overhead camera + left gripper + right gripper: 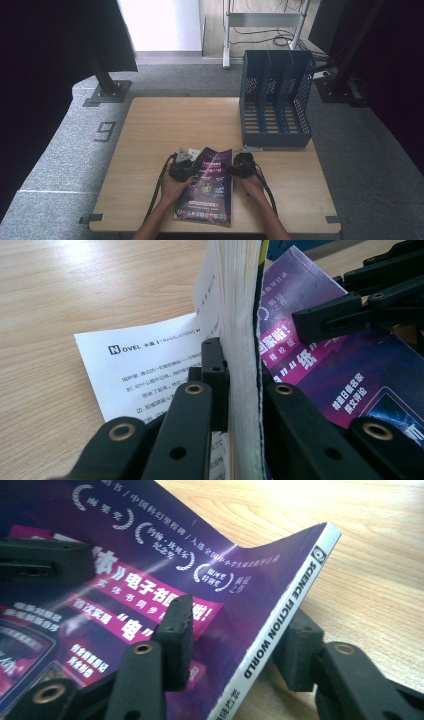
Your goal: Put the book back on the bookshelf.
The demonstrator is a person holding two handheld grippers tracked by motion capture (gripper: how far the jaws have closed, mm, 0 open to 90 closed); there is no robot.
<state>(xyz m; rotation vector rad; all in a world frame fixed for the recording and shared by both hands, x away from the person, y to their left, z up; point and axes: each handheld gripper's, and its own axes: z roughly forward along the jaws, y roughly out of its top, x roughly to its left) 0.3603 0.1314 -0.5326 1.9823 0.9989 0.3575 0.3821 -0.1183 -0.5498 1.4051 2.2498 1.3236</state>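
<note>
Daylight pours in from the pale panel (160, 25) at the top of the high view, blown out white, while both side edges sink into black. The counter (165, 130) sits evenly lit with soft shadows. Up close, glare streaks the magazine (165, 545) cover, and the near tongs (240, 405) blur.

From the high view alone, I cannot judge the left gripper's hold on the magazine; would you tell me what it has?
Observer: The left gripper is shut on the magazine at its open page edge, cover and pages together.
Operator: Is every page caught?
Observer: No, one loose page, headed NOVEL, bends out beside the jaws toward the table.
Operator: And the right gripper?
Observer: The right gripper straddles the spine, lettered SCIENCE FICTION WORLD. Its jaws stand wider than the spine and are apparently not pressing.
</note>
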